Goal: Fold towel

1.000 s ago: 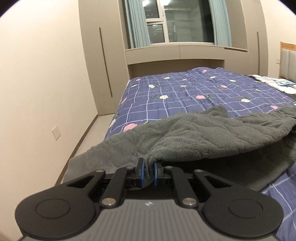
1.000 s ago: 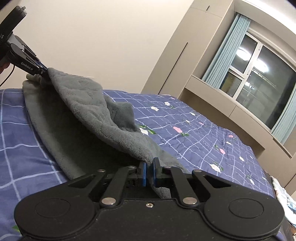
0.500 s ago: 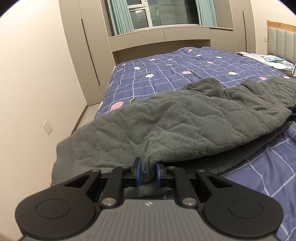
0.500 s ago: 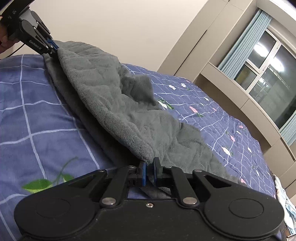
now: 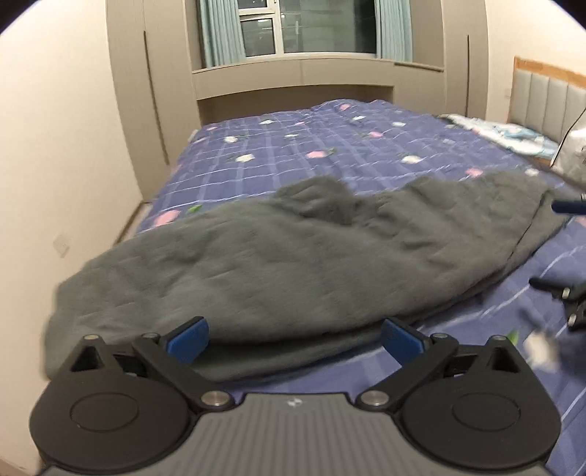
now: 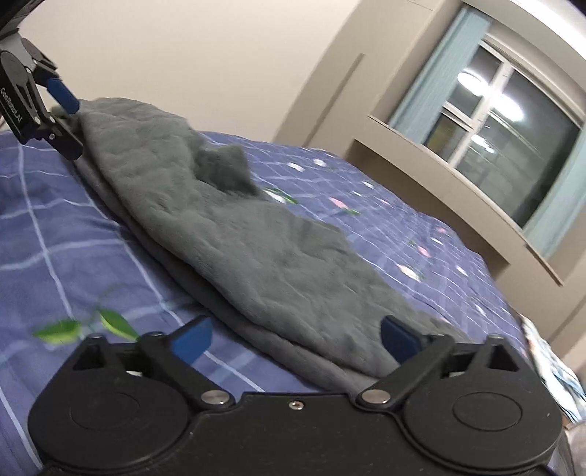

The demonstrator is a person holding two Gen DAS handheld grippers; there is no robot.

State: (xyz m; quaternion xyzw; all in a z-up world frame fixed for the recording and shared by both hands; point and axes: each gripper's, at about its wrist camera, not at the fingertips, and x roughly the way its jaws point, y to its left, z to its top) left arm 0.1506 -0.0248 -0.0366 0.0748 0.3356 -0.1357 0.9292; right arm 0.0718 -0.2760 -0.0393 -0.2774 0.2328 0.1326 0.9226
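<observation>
A grey fleecy towel (image 5: 293, 263) lies folded over itself on the blue checked bedspread (image 5: 329, 146). My left gripper (image 5: 293, 338) is opening, its blue pads (image 5: 188, 338) spread wide at the towel's near edge, nothing pinched between them. My right gripper (image 6: 293, 338) is opening too, its blue pads (image 6: 399, 338) wide apart over the other end of the towel (image 6: 274, 256), which lies loose between them. The left gripper (image 6: 55, 106) also shows at the far end in the right wrist view. The right gripper's tips (image 5: 564, 249) show at the right edge of the left wrist view.
The bed (image 6: 55, 238) fills both views. A cream wall (image 5: 55, 146) runs on the left with a narrow floor strip (image 5: 128, 227). Cupboards and a window (image 5: 304, 33) stand beyond the bed. A headboard (image 5: 545, 91) and light bedding (image 5: 512, 135) are at the right.
Both grippers went from shut on the towel's corners to wide open, letting the towel drop. The upper layer now lies flat on the lower one. Both hands moved lower and along the bed.
</observation>
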